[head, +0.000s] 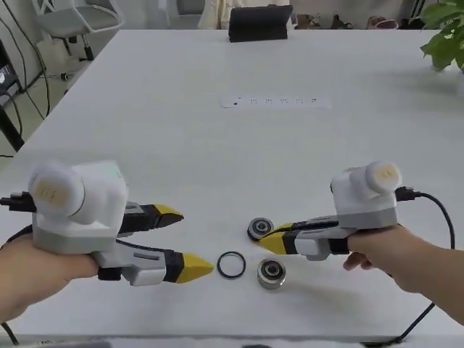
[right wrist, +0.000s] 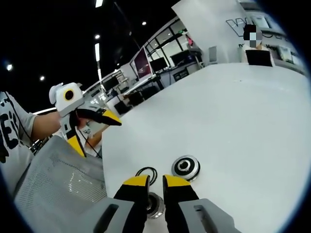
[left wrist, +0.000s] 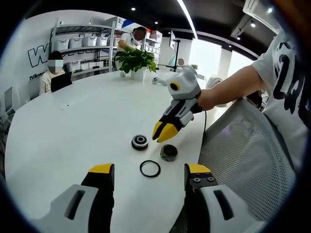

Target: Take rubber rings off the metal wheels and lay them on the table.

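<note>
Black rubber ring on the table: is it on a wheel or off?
Off. The rubber ring lies flat on the table, bare tabletop showing through it, touching neither the near metal wheel nor the far metal wheel.

A long white table (head: 217,145) runs to the far end, with a power strip (head: 275,101) past its middle and a dark object (head: 259,23) at the far edge. A white chair (head: 72,22) stands far left, a plant (head: 446,36) far right. Shelves (left wrist: 82,43) of boxes line one wall, under a black ceiling with a light strip (left wrist: 187,19).
</note>
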The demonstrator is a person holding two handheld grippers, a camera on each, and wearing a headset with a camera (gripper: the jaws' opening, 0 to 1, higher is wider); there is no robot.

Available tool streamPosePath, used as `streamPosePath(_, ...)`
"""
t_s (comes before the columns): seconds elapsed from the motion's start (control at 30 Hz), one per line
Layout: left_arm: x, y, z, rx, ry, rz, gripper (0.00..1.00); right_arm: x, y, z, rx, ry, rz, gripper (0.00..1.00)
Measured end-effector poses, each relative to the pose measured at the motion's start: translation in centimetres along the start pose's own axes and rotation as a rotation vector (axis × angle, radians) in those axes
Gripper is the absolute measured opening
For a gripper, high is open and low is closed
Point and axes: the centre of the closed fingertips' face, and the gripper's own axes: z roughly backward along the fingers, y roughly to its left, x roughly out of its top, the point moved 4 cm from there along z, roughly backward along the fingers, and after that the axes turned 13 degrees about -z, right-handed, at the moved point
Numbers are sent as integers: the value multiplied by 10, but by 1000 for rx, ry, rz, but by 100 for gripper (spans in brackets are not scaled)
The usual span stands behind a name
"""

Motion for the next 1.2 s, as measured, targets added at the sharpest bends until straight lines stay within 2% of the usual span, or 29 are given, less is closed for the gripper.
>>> streamPosePath(0.37, 2, 9, -10, -4, 9, -15, 55, -2, -4, 9, -28, -12, 28, 11)
streamPosePath(0.7, 2, 16, -27, -23, 27, -28, 55, 0, -11, 13, -61, -22, 45, 14)
streamPosePath(0.87, 2, 21, -36, -40, 47, -54, 54, -1, -17, 14, -75, -17, 57, 16)
streamPosePath(1.2, 2, 28, -54, -62, 56, -55, 53, -1, -26, 13, -99, -11, 80, 19)
